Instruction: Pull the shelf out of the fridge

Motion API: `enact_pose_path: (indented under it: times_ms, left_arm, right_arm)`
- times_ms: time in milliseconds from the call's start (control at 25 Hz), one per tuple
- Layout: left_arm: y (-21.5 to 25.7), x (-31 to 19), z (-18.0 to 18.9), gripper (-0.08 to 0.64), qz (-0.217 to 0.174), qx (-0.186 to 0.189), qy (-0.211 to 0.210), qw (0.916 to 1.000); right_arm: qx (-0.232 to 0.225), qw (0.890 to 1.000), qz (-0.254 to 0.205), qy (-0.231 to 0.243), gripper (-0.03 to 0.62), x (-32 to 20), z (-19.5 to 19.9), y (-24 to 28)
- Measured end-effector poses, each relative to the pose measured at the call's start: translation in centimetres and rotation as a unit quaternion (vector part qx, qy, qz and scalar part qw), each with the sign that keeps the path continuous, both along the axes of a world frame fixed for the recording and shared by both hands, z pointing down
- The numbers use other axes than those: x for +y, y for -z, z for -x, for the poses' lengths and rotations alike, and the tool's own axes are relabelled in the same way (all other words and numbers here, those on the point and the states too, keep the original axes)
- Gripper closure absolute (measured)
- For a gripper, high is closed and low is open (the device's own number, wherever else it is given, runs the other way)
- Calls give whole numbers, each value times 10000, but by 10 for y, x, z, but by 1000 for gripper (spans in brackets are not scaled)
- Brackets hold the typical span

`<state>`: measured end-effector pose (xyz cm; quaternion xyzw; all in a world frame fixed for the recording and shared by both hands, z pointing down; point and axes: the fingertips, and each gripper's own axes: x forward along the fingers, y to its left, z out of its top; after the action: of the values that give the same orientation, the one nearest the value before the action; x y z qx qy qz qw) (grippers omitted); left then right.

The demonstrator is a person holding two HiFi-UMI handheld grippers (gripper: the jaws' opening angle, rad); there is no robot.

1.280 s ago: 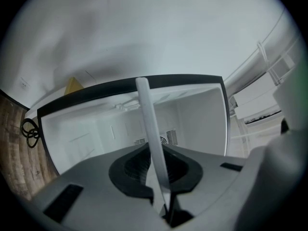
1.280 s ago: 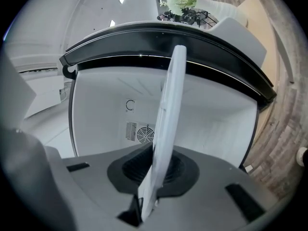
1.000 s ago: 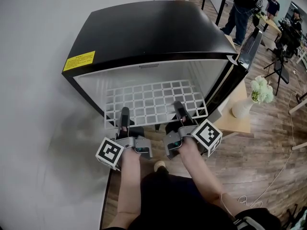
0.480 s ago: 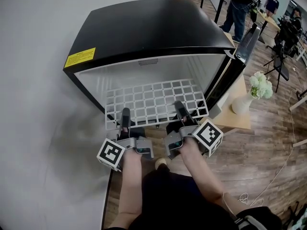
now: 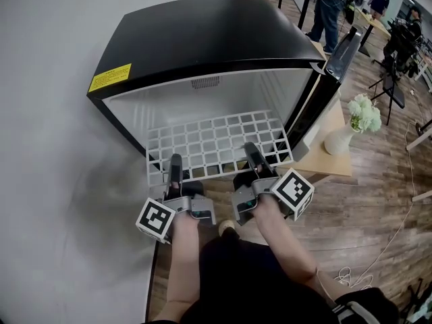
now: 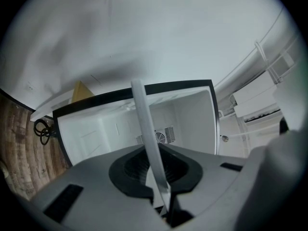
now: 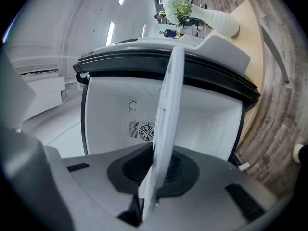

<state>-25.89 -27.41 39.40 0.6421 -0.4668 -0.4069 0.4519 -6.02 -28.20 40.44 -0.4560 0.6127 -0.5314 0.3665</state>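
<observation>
Fridge (image 5: 202, 39) is a small black unit against the white wall, with its door (image 5: 344, 52) swung open on the right and a yellow sticker (image 5: 110, 78) on the top left corner. Inside is white.

The shelf (image 5: 216, 140) is a white wire grid lying flat in the cavity. Its front edge is at the fridge mouth on the person's side, and the rest reaches back inside.

Left gripper (image 5: 175, 162) is clamped on the shelf's front edge, left of middle. In the left gripper view the shelf (image 6: 144, 124) runs edge-on straight out of the closed jaws toward the fan grille (image 6: 161, 137) on the back wall.

Right gripper (image 5: 251, 151) is clamped on the same front edge, right of middle. In the right gripper view the shelf (image 7: 168, 114) is pinched between the jaws, again edge-on, with the grille (image 7: 142, 130) behind it.

The two grippers sit side by side and apart, both pointing into the fridge roughly level. Their marker cubes (image 5: 156, 220) and (image 5: 295, 192) are on the outer sides, with the person's forearms behind them.

Right of the fridge, by the door, is a low wooden table (image 5: 331, 164) with a white vase (image 5: 337, 144) of white flowers (image 5: 364, 113). The floor is wood plank (image 5: 378, 208). People are standing in the background at top right (image 5: 331, 5).
</observation>
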Motion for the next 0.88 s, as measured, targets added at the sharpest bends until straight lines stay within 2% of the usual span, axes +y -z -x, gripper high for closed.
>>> enact_pose_path:
  times_ms: [240,400,440,480,520,560,720,880]
  left_arm:
    - [-1,0,-1,522,-20,-75,-54,10000]
    - [5,15,-1,520,-101,-312,-137,9994]
    - [8,23,-1,520,-143,-328,-151,9992]
    - [10,31,-2,504,-189,-333,-170,9991]
    - [12,37,-2,449,-226,-347,-197,9989]
    - [12,41,-2,400,-250,-370,-231,9987]
    - [16,54,-16,339,-362,-521,-480,9968]
    - [15,55,-26,310,-582,-991,-891,9894]
  right_arm:
    - [18,10000,84,-31,575,1,-1,-4]
    - [93,9999,-89,-18,574,14,-3,4]
    - [125,9998,-128,-20,561,22,-6,6]
    - [129,9998,-155,3,511,30,-8,7]
    - [92,9998,-181,54,453,36,-9,7]
    - [33,9997,-210,118,428,39,-9,8]
    - [104,9990,-351,253,379,54,-20,10]
    - [409,9971,-541,351,360,59,-25,9]
